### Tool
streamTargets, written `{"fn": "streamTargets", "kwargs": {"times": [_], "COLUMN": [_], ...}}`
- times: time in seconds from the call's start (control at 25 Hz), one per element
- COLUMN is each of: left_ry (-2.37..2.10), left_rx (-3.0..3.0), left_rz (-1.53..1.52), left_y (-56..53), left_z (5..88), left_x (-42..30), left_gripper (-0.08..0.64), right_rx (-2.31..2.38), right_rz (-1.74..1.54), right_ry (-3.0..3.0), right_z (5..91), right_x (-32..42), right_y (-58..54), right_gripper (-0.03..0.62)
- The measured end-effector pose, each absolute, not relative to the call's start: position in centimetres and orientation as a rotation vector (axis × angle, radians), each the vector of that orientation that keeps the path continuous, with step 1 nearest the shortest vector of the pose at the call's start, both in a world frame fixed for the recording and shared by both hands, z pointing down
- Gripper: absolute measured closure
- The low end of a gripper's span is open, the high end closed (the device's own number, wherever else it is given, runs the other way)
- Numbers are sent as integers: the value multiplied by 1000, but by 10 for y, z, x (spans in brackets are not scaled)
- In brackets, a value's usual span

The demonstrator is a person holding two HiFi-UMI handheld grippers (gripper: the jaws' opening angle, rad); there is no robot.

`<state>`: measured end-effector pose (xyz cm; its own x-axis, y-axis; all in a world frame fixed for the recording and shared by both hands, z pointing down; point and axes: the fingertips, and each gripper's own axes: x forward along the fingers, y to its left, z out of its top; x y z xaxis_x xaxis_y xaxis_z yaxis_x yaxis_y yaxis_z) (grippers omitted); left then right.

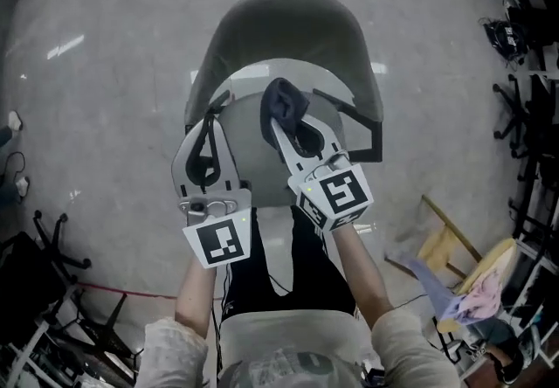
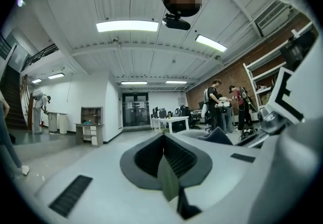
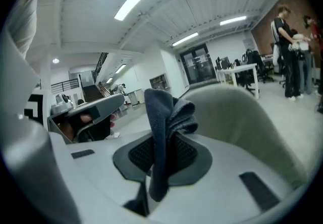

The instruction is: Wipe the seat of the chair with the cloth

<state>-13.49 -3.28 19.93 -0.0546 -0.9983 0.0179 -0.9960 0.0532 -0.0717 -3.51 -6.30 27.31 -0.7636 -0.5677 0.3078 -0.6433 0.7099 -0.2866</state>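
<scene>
Right claw [image 3: 160,163] pinches the dark cloth [image 3: 164,112] tight at centre frame, over the grey chair [image 1: 349,38]; left claw [image 2: 164,166] is pressed together, empty.

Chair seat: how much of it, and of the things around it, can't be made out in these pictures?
1. Seat: in the head view it is mostly covered by the left gripper and right gripper. Any dirt is too small to tell.
2. Chair legs: in the head view they are hidden under the seat and backrest.
3. Cloth: in the right gripper view its pinched end is hidden between the jaws. Whether it touches the seat is unclear.
</scene>
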Motion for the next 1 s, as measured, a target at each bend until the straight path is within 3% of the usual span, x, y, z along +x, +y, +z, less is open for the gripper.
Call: {"fn": "streamTargets", "kwargs": {"times": [0.28,0.44,1.0], "left_ry": [2311,2345,2368], "left_rx": [-2181,-2190,-2235], "left_rz": [-165,-152,-178], "left_y": [-8,-1,9], "left_z": [305,343,382], "left_x": [-151,-154,-157], "left_gripper": [543,543,544], "right_rx": [731,731,591], "right_rz": [1007,1048,1305], "right_ry": [-2655,-2550,-2351], "right_z": [399,458,556], "right_x": [-78,-91,-166], "right_y": [-49,-45,-38], "right_gripper": [543,543,543]}}
